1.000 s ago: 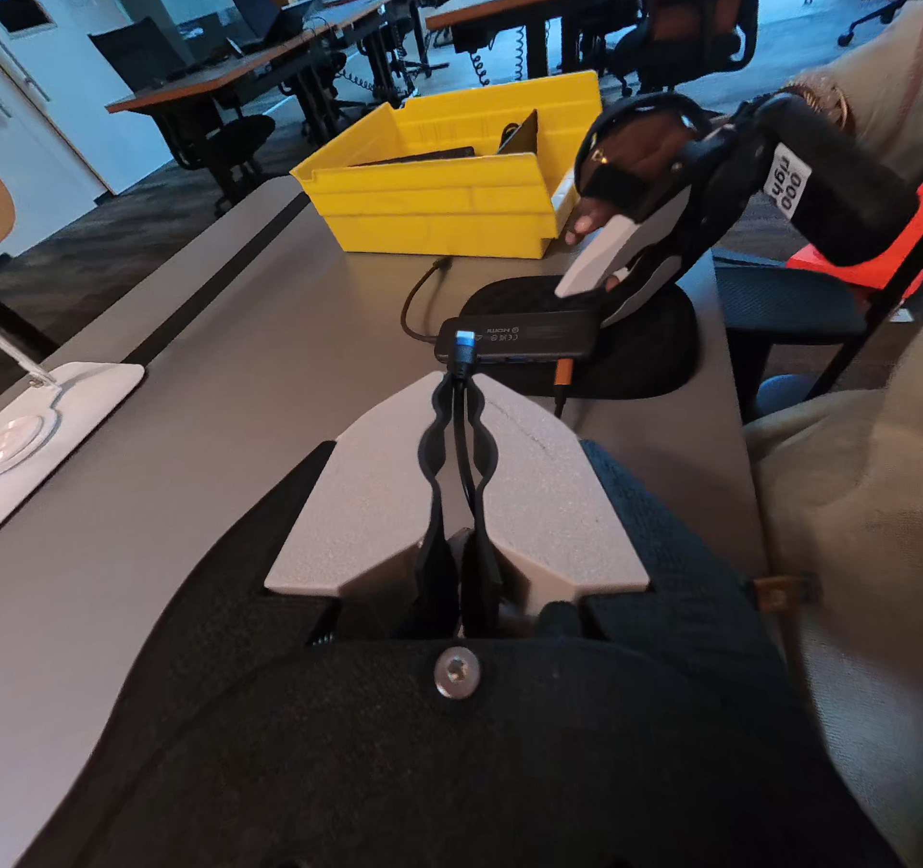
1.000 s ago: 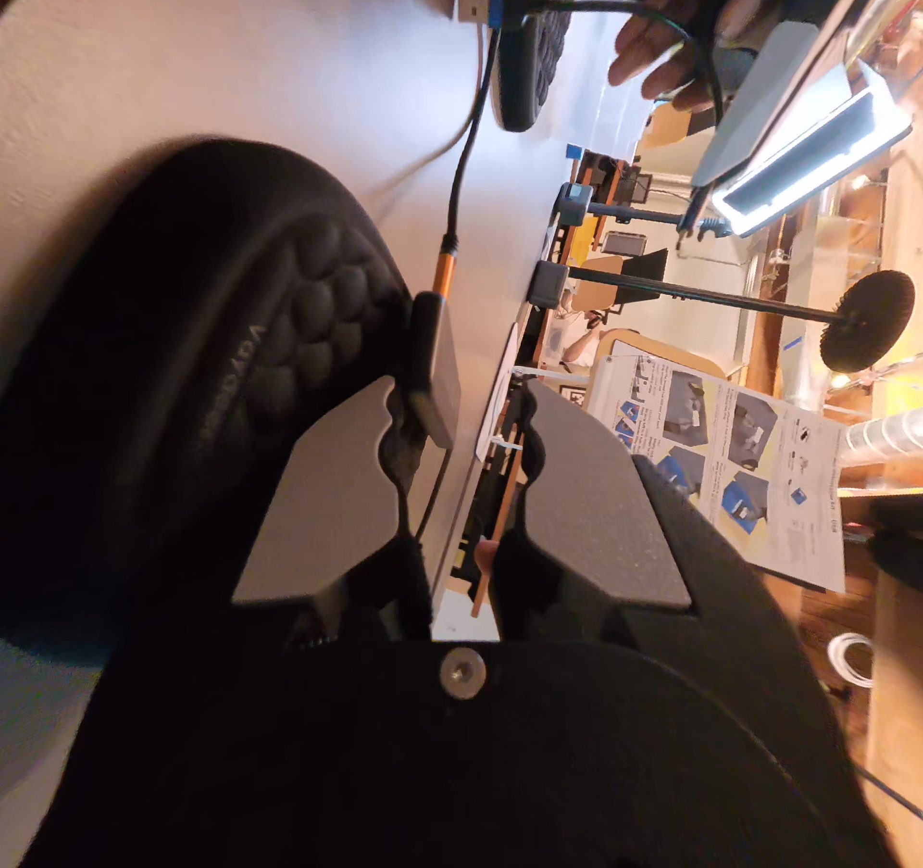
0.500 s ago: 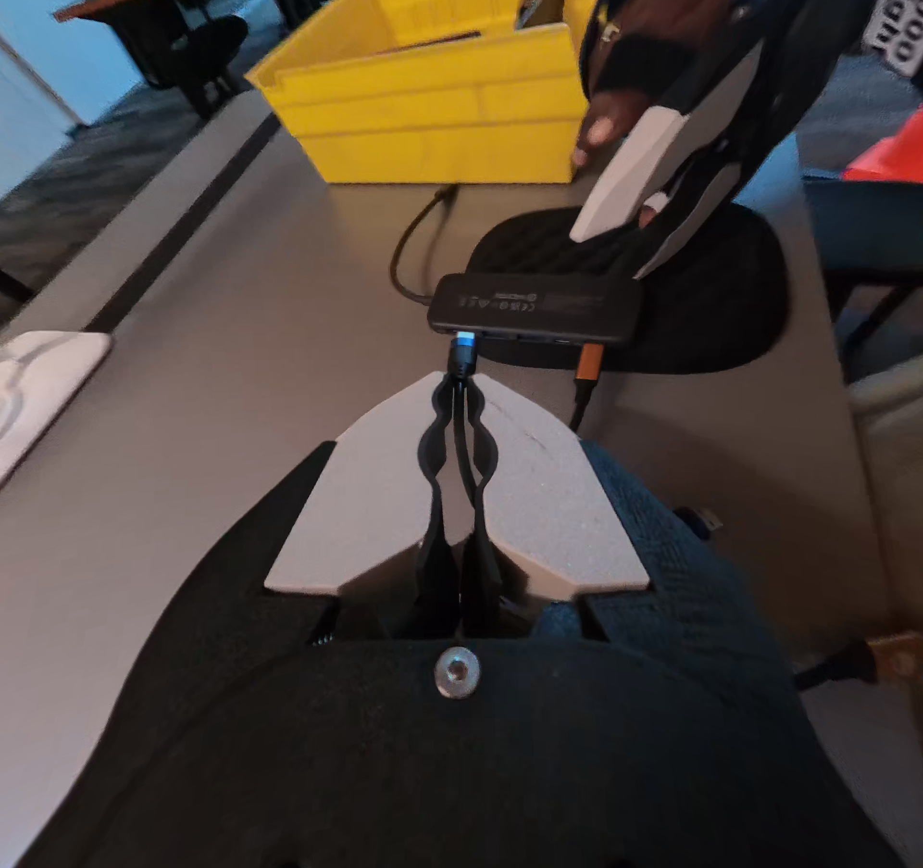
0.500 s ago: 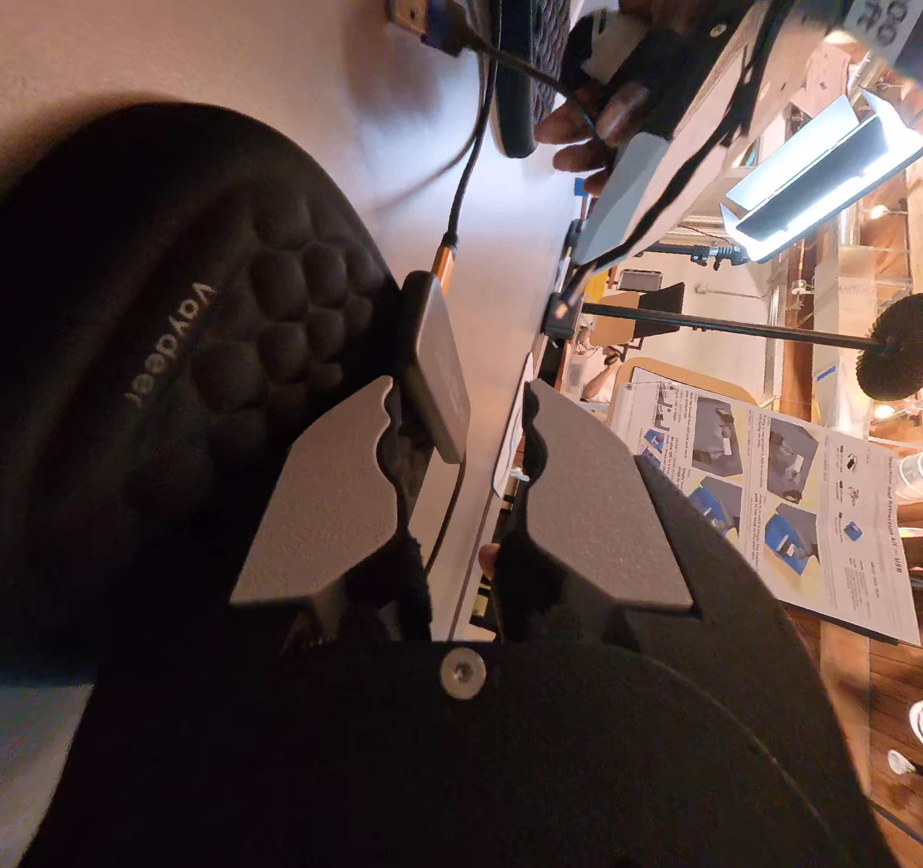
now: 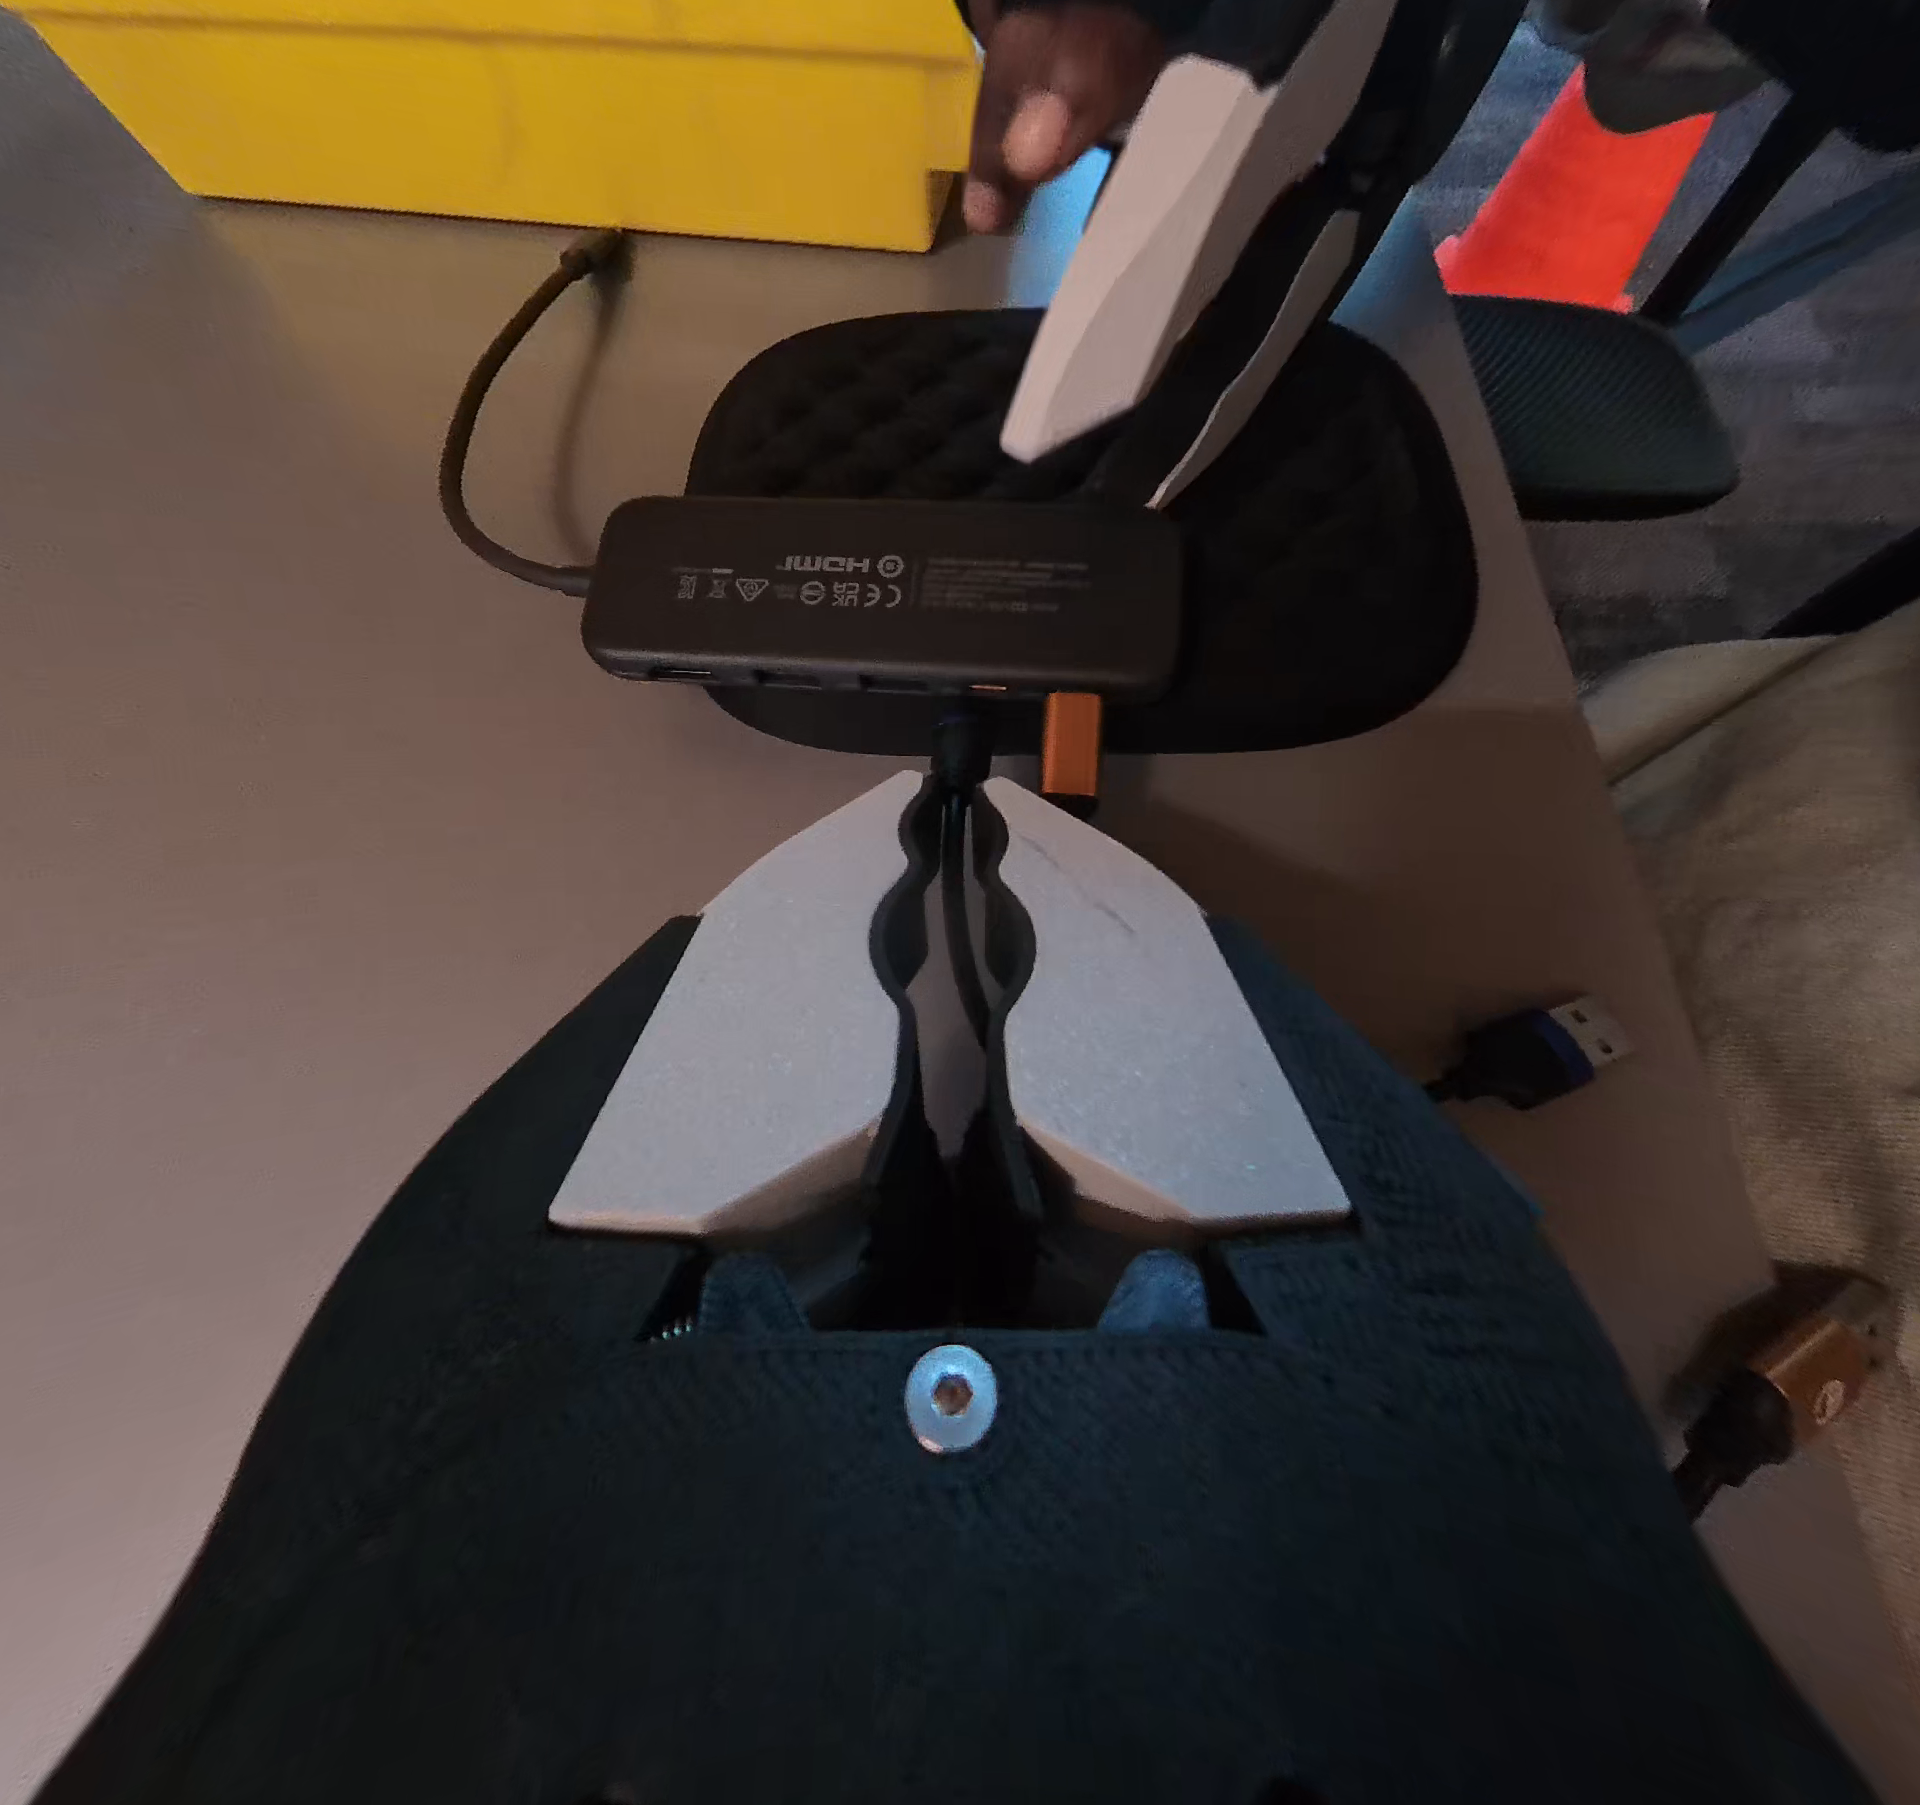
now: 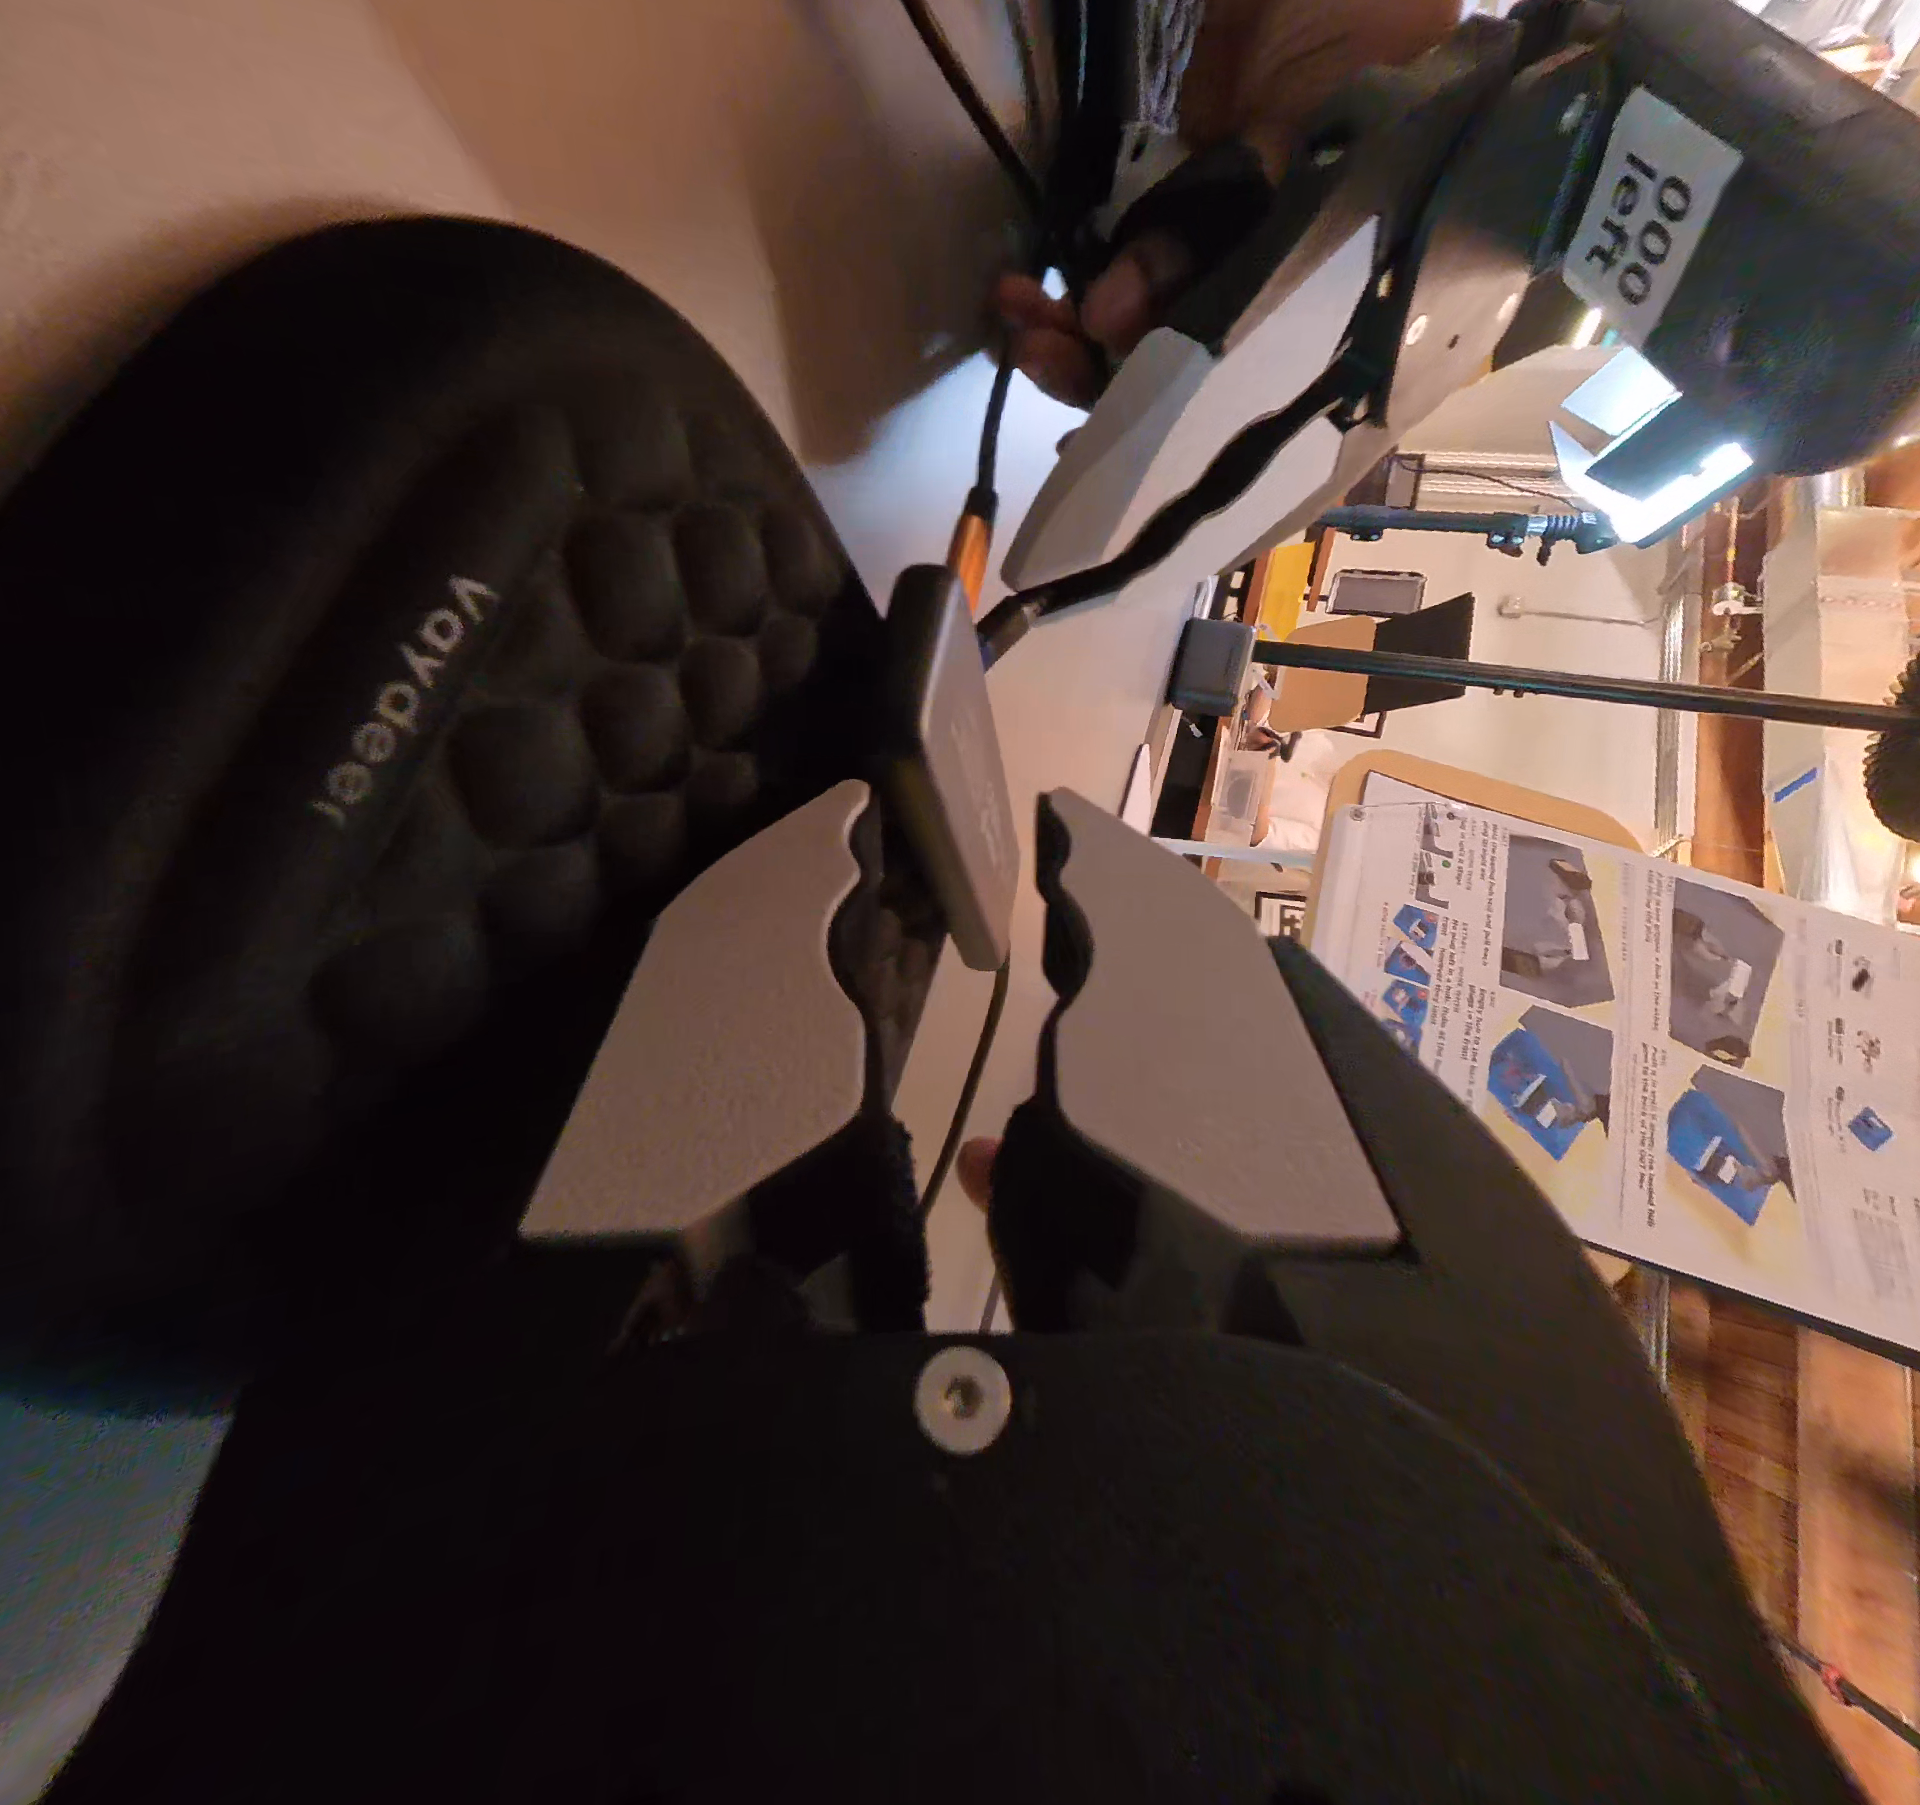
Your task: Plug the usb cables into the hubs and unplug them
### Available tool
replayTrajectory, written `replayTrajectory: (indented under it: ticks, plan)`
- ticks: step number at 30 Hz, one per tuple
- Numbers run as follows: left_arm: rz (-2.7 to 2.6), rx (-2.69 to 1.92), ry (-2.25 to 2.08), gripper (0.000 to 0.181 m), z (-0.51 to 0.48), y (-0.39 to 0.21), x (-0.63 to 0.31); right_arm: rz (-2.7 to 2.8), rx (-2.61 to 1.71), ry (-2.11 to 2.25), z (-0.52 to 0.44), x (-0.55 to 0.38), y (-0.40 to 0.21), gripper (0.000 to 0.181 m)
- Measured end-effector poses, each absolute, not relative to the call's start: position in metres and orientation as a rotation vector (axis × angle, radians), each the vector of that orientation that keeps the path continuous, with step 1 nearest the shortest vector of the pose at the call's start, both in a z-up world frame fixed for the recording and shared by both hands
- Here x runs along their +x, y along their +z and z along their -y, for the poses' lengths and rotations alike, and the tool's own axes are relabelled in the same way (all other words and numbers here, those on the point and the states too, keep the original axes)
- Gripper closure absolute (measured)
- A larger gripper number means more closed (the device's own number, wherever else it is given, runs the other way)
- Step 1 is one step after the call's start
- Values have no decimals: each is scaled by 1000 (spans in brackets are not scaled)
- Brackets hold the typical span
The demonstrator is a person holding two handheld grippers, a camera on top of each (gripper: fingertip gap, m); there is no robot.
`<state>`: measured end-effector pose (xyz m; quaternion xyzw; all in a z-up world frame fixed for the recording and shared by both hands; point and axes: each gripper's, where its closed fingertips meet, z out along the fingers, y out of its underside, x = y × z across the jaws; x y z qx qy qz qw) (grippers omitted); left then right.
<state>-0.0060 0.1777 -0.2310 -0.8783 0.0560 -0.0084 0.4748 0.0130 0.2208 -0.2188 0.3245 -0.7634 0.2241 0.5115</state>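
Note:
A dark grey hub (image 5: 883, 602) lies on a black padded wrist rest (image 5: 1299, 550) on the grey table. An orange plug (image 5: 1070, 747) sits in its front edge. My left gripper (image 5: 951, 789) is shut on a black USB cable (image 5: 961, 924); its plug (image 5: 956, 732) meets the hub's front just left of the orange plug. My right gripper (image 6: 951, 810) is open, with its jaws on either side of the hub's end (image 6: 961, 799). It shows above the hub's right end in the left wrist view (image 5: 1132, 301). The left gripper (image 6: 1143, 477) shows in the right wrist view.
A yellow bin (image 5: 499, 62) stands behind the hub. The hub's own lead (image 5: 488, 425) curves toward it. A loose black and blue USB plug (image 5: 1538, 1049) lies at the table's right edge, near a brass-coloured connector (image 5: 1787, 1360). A printed instruction sheet (image 6: 1662, 1049) stands beyond the table. My hands' fingertips stand some 6 cm from each other.
My left gripper has moved forward to the hub and carried the plug from its left end to a port beside the orange plug. The right gripper has stayed at the hub's end.

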Motion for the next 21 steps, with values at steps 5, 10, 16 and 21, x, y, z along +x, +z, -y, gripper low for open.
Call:
replayTrajectory:
  ticks: [5,10,16,21]
  plan:
    - [-125,-2118,-20,176,-179,-229,-7,1842,750,516,-221,11,-224,164]
    - [-104,-2074,-78,176,-180,-224,-5,1824,709,535,-217,6,-219,153]
    - [-22,-2010,-147,176,-178,-215,-7,1786,712,508,-213,1,-221,170]
    - [53,-1925,-201,176,-175,-203,-10,1741,634,456,-218,-3,-214,169]
